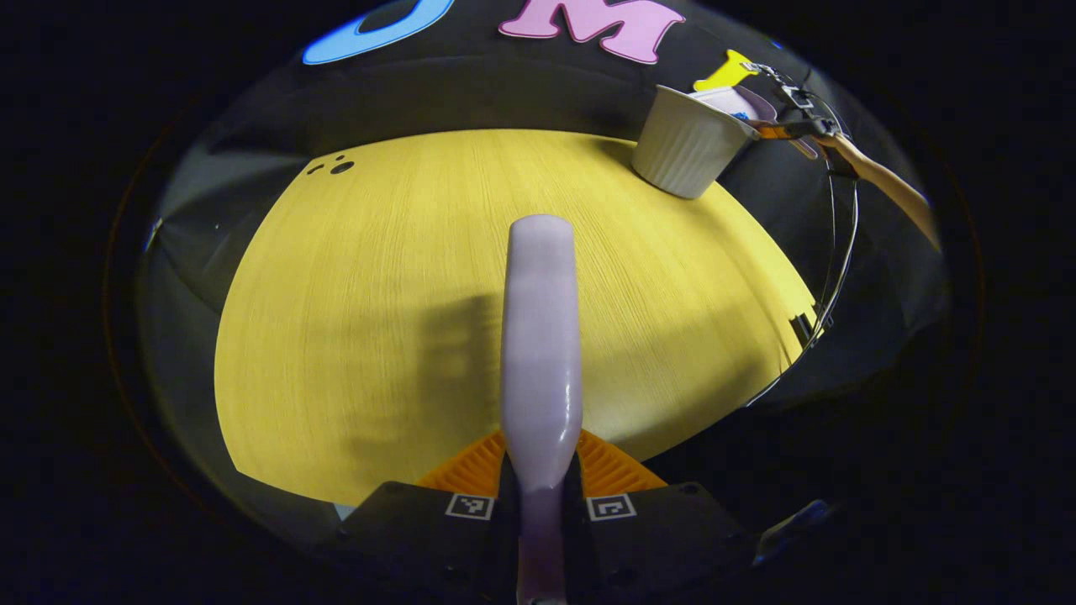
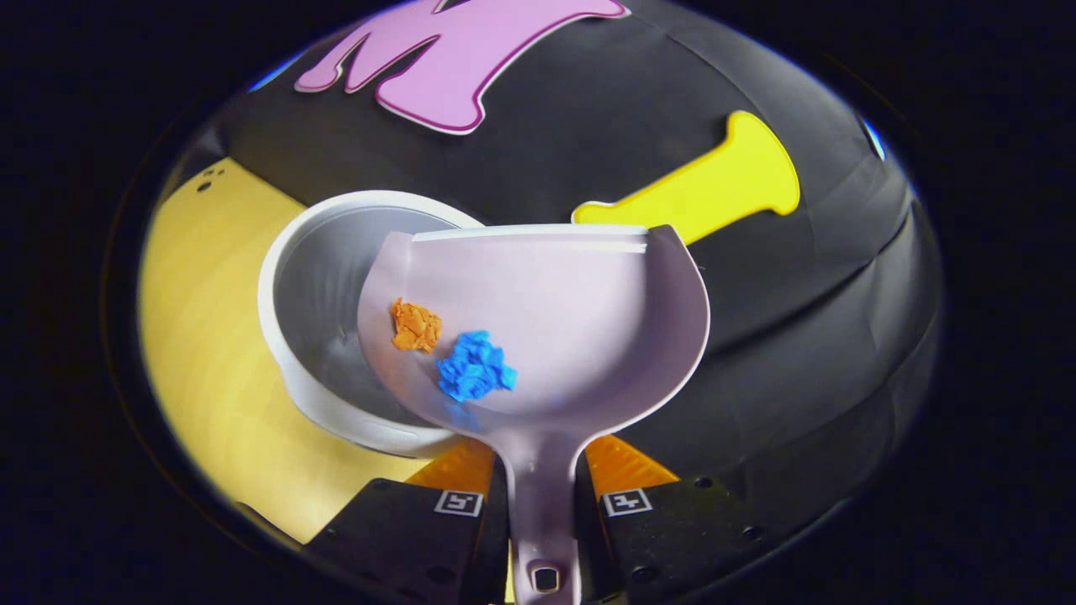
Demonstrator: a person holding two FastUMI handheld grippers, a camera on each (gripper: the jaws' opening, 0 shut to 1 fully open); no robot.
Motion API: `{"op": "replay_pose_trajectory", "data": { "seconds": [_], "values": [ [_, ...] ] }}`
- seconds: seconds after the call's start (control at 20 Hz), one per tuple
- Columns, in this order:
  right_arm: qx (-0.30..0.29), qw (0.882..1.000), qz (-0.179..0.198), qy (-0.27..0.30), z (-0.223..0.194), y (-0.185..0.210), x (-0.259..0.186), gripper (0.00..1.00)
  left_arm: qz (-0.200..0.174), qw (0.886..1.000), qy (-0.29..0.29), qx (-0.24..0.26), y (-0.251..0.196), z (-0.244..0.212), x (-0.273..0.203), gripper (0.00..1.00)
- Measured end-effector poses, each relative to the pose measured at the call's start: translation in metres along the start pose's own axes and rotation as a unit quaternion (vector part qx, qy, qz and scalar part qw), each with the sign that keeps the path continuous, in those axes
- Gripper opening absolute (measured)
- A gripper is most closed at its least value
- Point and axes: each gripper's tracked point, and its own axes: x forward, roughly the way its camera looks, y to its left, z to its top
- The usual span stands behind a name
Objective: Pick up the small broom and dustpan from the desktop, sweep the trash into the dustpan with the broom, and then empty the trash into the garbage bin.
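Yellow desktop [image 1: 378,319]. White ribbed garbage bin [image 2: 311,336] at its far edge, interior bare. Lilac dustpan [image 2: 555,336] over bin rim, holding blue scrap [image 2: 475,367] and orange scrap [image 2: 415,326]; right gripper [image 2: 542,479] clamps its handle. Left gripper [image 1: 540,470] clamps broom handle [image 1: 540,336].

- Left gripper view sits just behind its own gripper [image 1: 540,483] and looks forward and down over the yellow desktop [image 1: 361,302] from fairly high up, wall at the top of the frame.
- Right gripper view rides close behind its gripper [image 2: 538,479], tilted down right over the white bin [image 2: 290,370] at centre left, desktop only along the left edge.
- Shared bits: both catch the bin, which is small at the upper right of the left gripper view, plus the dustpan [image 2: 546,319] and the desktop.
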Motion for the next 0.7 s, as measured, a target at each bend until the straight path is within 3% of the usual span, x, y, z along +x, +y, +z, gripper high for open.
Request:
{"op": "replay_pose_trajectory", "data": {
  "seconds": [0.2, 0.4, 0.45, 0.5, 0.7],
  "values": [
    [-0.085, 0.994, -0.064, -0.018, 0.005, -0.007, -0.006, 0.37, 0.008, 1.0, -0.003, -0.007, 0.005, 0.001, 0.0, 0.26],
    [-0.134, 0.986, -0.096, -0.03, 0.009, -0.01, -0.008, 0.33, 0.007, 1.0, 0.002, -0.018, 0.008, -0.002, -0.001, 0.26],
    [-0.156, 0.982, -0.104, -0.034, 0.013, -0.01, -0.009, 0.41, 0.007, 1.0, 0.003, -0.018, 0.009, -0.002, -0.001, 0.26],
    [-0.178, 0.977, -0.113, -0.04, 0.017, -0.013, -0.01, 0.33, 0.008, 1.0, 0.004, -0.018, 0.01, -0.002, -0.001, 0.26],
    [-0.274, 0.949, -0.14, -0.07, 0.03, -0.029, -0.022, 0.37, 0.009, 1.0, 0.005, -0.022, 0.01, -0.004, -0.001, 0.26]
  ]
}}
